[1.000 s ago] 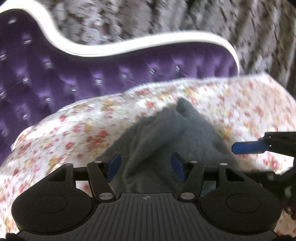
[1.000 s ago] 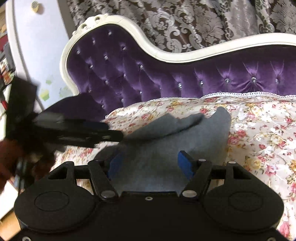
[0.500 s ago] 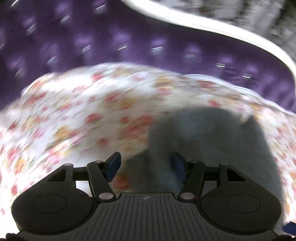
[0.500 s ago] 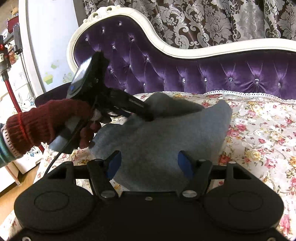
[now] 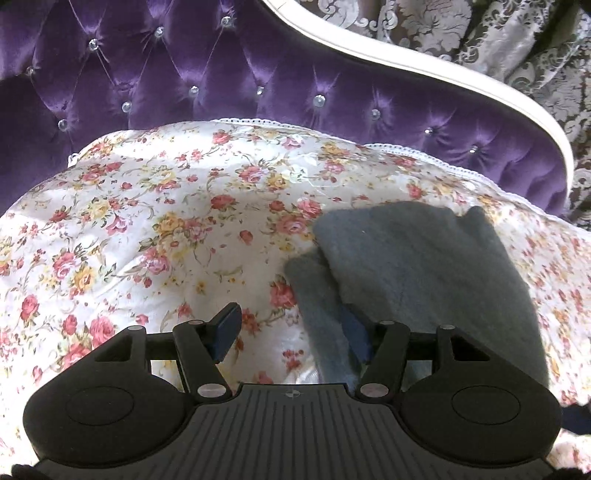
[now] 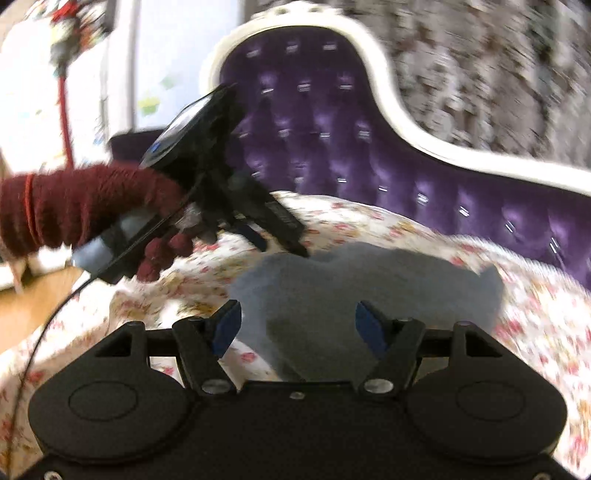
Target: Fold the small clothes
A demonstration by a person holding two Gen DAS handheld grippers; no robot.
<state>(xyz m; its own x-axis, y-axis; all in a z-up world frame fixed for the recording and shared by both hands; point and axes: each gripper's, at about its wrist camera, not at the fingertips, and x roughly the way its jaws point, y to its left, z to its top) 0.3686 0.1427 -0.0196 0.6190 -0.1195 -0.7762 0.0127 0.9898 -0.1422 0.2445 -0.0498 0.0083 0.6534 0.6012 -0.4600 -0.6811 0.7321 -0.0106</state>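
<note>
One grey cloth (image 5: 417, 266) lies on the floral cover (image 5: 155, 221) of a purple tufted sofa (image 5: 207, 74). It is a soft, fuzzy fleece, plain grey with no print. In the left wrist view it lies doubled: a broad upper layer with a fairly straight edge sits over a narrower strip that sticks out from under it toward the camera. At its far corner a small flap stands up in a point. Elsewhere its surface is smooth, with few wrinkles.

The left gripper (image 5: 291, 332) hangs over the cloth's near left edge, jaws spread. Its left pad is over bare cover; its right pad is partly hidden behind the protruding strip, and whether it touches the fleece cannot be told. Nothing is pinched.

The right wrist view is blurred. There the right gripper (image 6: 297, 325) is also spread, with the cloth's near part seen between its blue pads and no grip on it. A hand in a dark red knit glove (image 6: 74, 206) holds the left gripper (image 6: 284, 232), whose tips are at the cloth's far left edge. Patterned curtains (image 5: 480, 33) hang behind the sofa's white frame (image 5: 424, 66).
</note>
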